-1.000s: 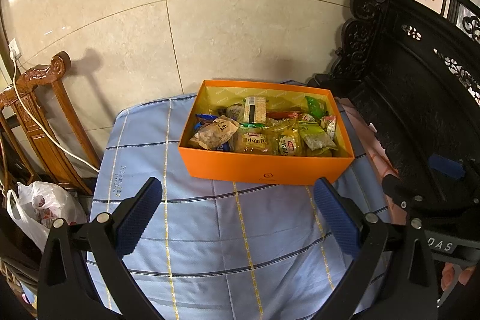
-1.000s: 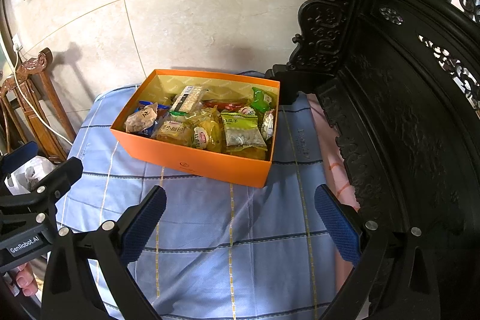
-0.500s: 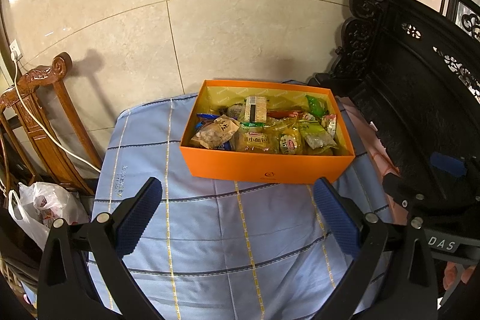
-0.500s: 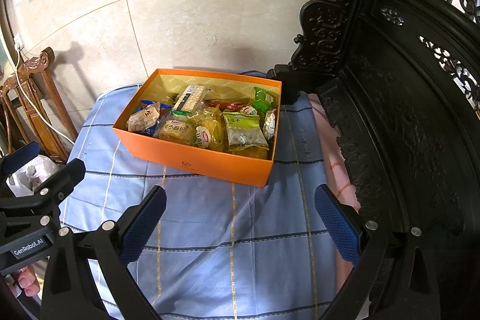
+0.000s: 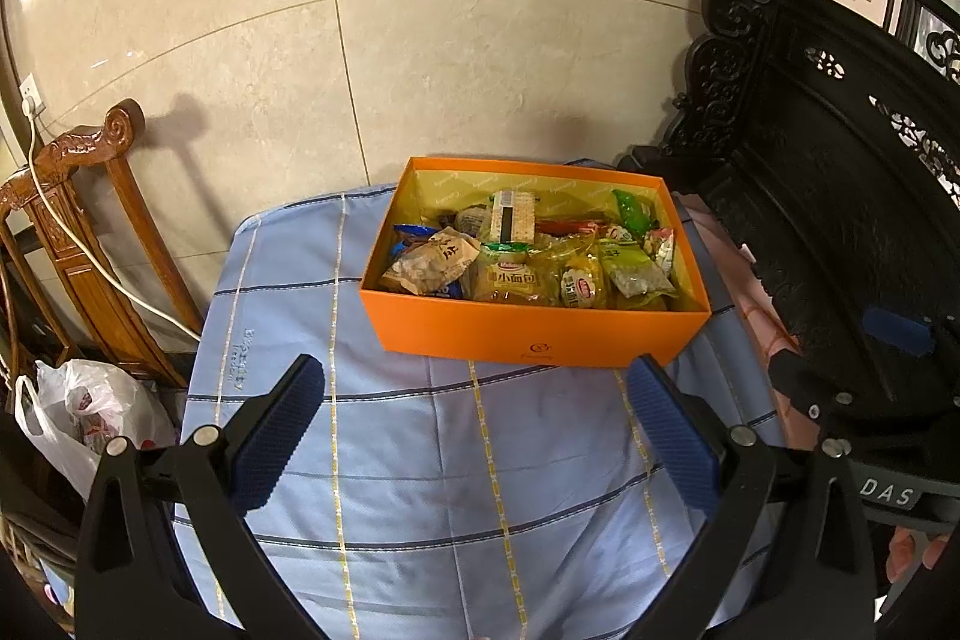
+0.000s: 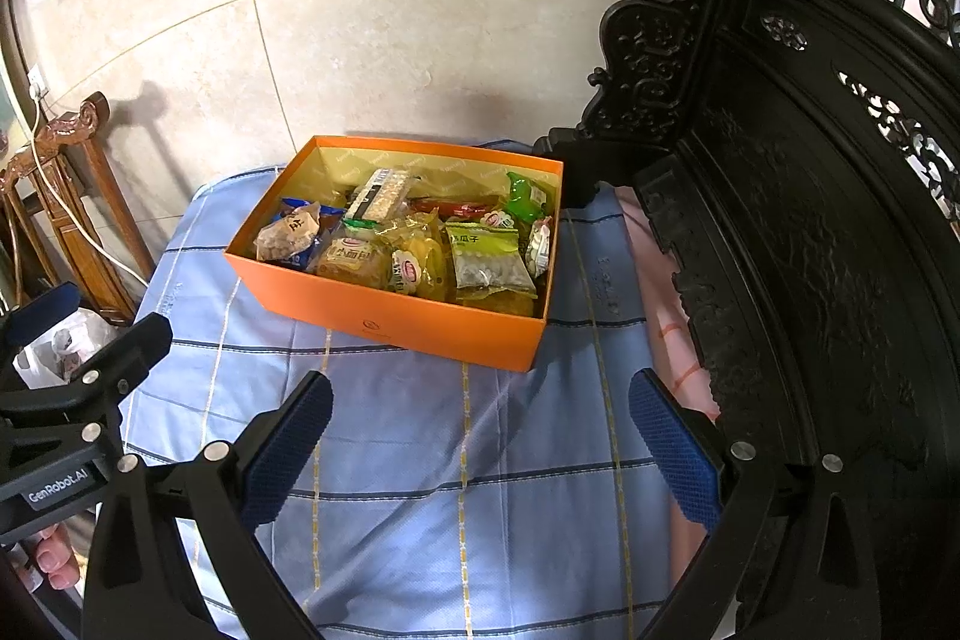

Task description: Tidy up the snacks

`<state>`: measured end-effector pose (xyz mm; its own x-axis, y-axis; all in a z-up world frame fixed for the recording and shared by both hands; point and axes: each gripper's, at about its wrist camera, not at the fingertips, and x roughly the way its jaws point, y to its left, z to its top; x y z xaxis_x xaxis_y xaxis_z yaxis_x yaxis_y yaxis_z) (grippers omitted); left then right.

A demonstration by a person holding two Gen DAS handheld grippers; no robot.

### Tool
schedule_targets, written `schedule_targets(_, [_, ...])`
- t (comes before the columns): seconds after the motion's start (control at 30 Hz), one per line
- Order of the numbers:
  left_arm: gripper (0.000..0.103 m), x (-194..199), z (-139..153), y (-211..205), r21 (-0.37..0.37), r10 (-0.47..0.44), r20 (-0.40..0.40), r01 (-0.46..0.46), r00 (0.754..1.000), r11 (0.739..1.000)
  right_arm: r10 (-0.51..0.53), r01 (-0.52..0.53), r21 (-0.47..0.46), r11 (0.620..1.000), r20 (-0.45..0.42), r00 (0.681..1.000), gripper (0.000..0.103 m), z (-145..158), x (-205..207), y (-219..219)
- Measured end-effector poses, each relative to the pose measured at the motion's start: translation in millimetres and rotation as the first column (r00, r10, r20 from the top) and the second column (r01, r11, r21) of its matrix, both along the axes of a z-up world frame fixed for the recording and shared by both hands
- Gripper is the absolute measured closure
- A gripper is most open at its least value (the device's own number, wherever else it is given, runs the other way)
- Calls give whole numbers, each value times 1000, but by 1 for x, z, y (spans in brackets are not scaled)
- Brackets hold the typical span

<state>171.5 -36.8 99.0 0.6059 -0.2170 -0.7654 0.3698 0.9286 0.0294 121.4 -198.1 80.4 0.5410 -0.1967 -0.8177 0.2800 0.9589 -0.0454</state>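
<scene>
An orange box (image 5: 534, 334) full of several snack packets sits on a blue checked cloth (image 5: 420, 460); it also shows in the right wrist view (image 6: 420, 328). Inside are a yellow bread packet (image 5: 510, 280), a green seed packet (image 6: 489, 259) and a striped cracker pack (image 5: 510, 217). My left gripper (image 5: 477, 430) is open and empty, held above the cloth in front of the box. My right gripper (image 6: 480, 445) is open and empty, also in front of the box, to the right of the left one.
A dark carved wooden bench back (image 6: 810, 220) rises along the right. A brown wooden chair (image 5: 78, 232) with a white cable stands at the left, a white plastic bag (image 5: 78, 412) below it. A tiled wall is behind the box.
Both grippers have drawn back slightly from the box and stay open. Nothing in the box has moved.
</scene>
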Motion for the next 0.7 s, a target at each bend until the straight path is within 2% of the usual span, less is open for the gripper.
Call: schedule_targets(0.7, [4, -3, 0, 0, 6, 16, 11, -16, 1000, 1000, 7, -7, -1, 1000, -5, 1000, 4, -1, -1, -1])
